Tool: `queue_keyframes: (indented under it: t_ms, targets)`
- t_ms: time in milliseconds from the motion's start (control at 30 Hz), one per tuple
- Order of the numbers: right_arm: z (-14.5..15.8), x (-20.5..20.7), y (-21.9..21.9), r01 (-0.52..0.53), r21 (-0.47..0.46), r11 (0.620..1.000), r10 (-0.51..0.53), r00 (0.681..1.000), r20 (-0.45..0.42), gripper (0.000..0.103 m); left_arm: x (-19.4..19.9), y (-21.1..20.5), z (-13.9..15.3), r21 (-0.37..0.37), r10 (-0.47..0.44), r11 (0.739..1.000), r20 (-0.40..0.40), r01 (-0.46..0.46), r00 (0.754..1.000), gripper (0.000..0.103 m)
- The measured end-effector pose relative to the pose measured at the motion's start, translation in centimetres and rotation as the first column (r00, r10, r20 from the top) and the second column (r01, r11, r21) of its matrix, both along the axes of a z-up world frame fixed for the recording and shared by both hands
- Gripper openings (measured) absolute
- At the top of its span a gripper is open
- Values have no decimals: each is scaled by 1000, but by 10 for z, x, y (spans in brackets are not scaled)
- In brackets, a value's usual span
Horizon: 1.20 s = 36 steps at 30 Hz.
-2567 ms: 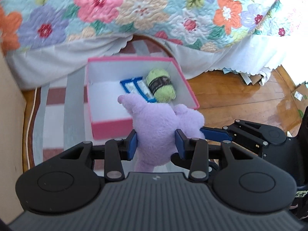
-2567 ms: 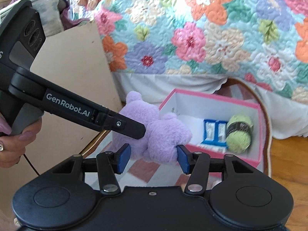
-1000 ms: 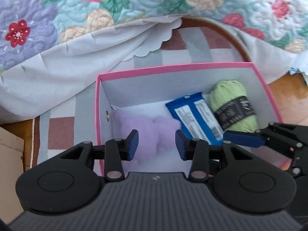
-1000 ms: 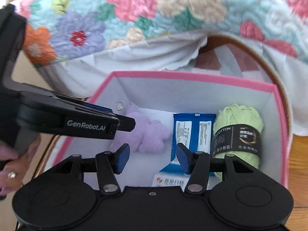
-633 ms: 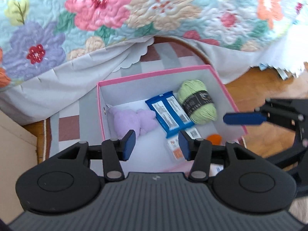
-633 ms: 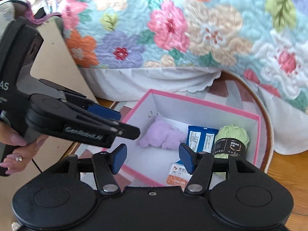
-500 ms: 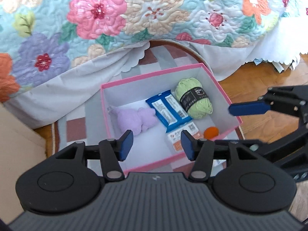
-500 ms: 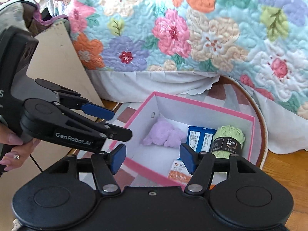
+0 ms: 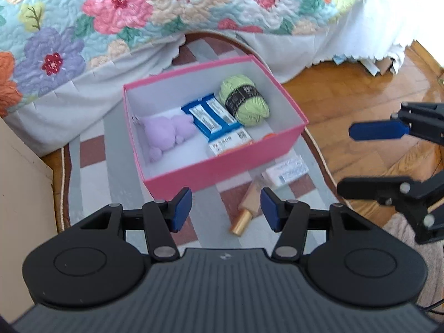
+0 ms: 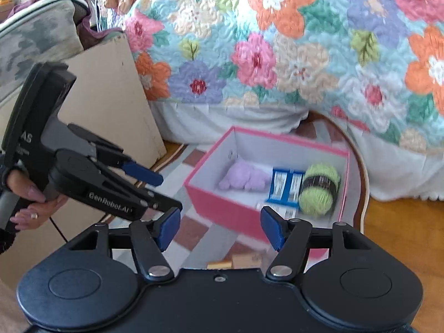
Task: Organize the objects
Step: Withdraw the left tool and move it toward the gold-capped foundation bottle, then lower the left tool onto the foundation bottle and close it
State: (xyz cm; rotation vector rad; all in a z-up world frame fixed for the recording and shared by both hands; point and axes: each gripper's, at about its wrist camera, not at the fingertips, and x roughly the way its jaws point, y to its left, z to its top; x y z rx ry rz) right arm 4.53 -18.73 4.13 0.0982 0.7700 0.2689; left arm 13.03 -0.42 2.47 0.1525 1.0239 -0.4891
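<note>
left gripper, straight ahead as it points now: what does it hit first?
Probably the rug just short of the pink box, between the open left gripper fingers; the gold-capped tube lies slightly right. Depth unclear.

Bedroom — floral quilt [image 9: 194, 2], rug [image 9: 91, 172]

Both views are bright with daylight; in the left wrist view the upper right of the frame is blown out to white where the bed skirt [image 9: 369, 27] hangs, and the wooden floor [image 9: 347, 91] below it carries a pale sheen; shadows are soft, the pink box [image 9: 222, 166] darkening the rug just in front of it; in the right wrist view the box [image 10: 222, 205] and the yarn [image 10: 319, 188] are smeared by motion blur, as is the quilt [image 10: 305, 41]; fisheye bending curves the edges of both frames, and the corners go dark.
</note>
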Motion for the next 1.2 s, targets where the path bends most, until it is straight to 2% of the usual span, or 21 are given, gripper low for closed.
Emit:
queue_keyframes:
  t_ms: [167,267,567,833,933,1033,1200]
  targets:
    - [-46,-2,-2,58,75,996,-53,996,-75,69,8,-3,-22,-25,7,1000,-56,-8,998,54]
    - [-76,3,0,98,61,993,-90,990,-110,69,14,-8,-35,-34,-7,999,-80,4,997,54]
    - [-136,20,-2,154,138,978,-126,973,-196,69,32,-21,-80,-58,-18,998,-141,10,990,52]
    - [-178,25,2,234,193,953,-188,955,-228,69,44,-30,-117,-106,-25,994,-195,4,981,49]
    - [-192,35,4,287,167,943,-242,938,-247,69,48,-34,-131,-129,-18,992,-205,-9,979,46]
    - [-204,41,-1,324,185,928,-267,923,-276,69,54,-37,-144,-156,-11,987,-222,-24,975,43]
    - [-216,39,-8,347,237,907,-267,911,-313,69,61,-40,-160,-174,-21,985,-247,-23,969,40]
